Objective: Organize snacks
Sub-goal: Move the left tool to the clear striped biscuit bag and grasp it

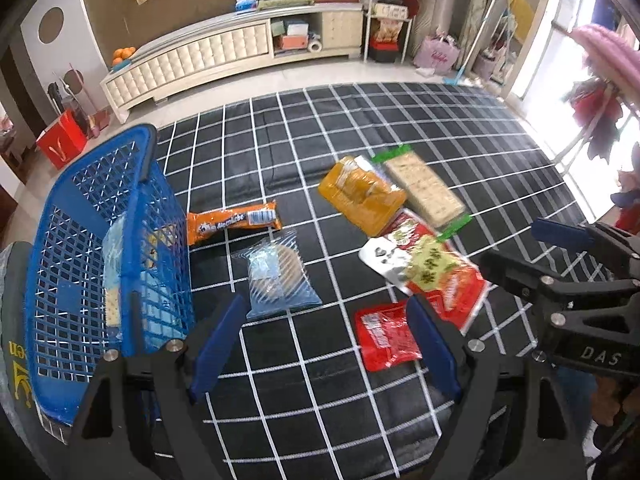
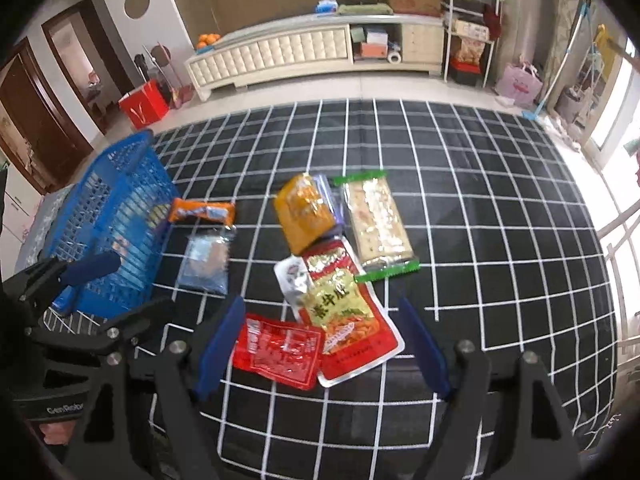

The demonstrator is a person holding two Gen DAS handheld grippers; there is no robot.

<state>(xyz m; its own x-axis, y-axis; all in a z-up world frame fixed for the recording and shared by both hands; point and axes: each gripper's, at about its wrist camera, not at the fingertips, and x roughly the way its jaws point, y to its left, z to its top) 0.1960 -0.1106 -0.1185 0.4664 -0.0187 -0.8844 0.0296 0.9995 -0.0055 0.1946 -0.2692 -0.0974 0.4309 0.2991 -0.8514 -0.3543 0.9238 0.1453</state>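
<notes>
A blue basket (image 1: 132,184) stands at the left of the black grid cloth (image 1: 304,136), with a few packets inside; it also shows in the right wrist view (image 2: 120,184). Loose snacks lie on the cloth: an orange bar (image 1: 232,222), a clear blue cracker pack (image 1: 278,276), a yellow pack (image 1: 360,196), a long cracker pack (image 1: 426,188), a red-green pouch (image 1: 436,272) and a small red pouch (image 1: 386,336) (image 2: 280,350). My left gripper (image 1: 326,344) is open and empty above the cloth. My right gripper (image 2: 320,346) is open above the small red pouch.
A white TV cabinet (image 1: 224,52) stands beyond the cloth on the tiled floor. A red box (image 1: 62,142) sits by the far left wall. A rack and bags (image 1: 388,12) stand at the back right. The cloth's edge (image 2: 576,160) is at the right by the window.
</notes>
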